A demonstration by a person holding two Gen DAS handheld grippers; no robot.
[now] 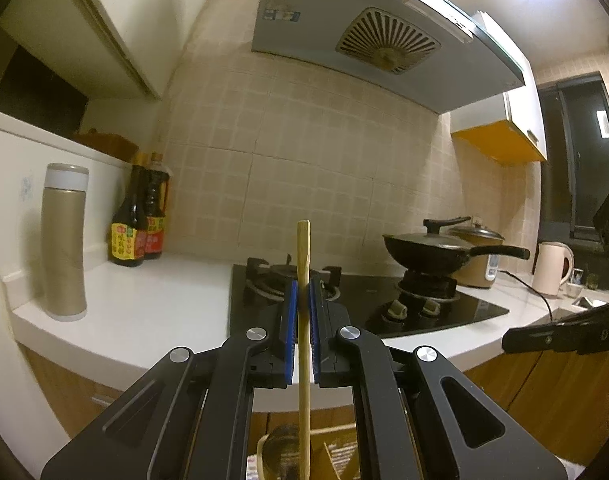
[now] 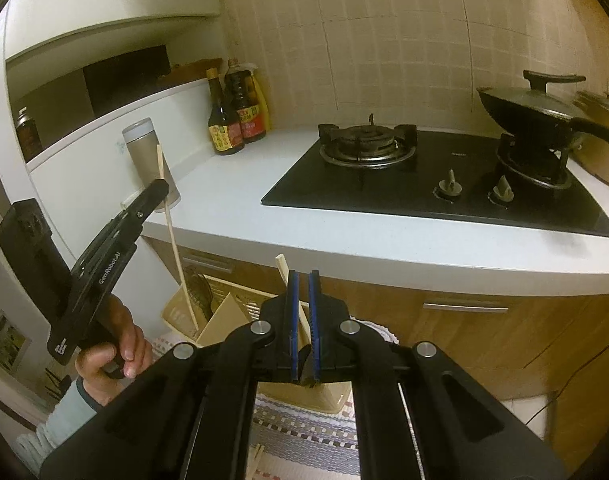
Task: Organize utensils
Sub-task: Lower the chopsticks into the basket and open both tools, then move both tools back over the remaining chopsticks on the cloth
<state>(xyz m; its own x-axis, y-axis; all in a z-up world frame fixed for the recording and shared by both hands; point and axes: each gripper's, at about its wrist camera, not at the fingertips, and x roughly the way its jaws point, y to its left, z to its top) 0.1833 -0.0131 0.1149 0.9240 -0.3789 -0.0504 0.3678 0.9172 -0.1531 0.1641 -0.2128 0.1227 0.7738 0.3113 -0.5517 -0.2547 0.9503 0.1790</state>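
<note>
Here each claw pinches one thin, light, stiff chopstick: the left gripper (image 1: pixel 303 300) holds its chopstick (image 1: pixel 303 248) upright above the beige utensil basket (image 2: pixel 176 314), the right gripper (image 2: pixel 303 300) mid-shaft on another (image 2: pixel 282 270); both could pivot or slip.

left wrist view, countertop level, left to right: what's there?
Thermos → sauce bottles → chopstick in the left gripper → wok → rice cooker → kettle
</note>
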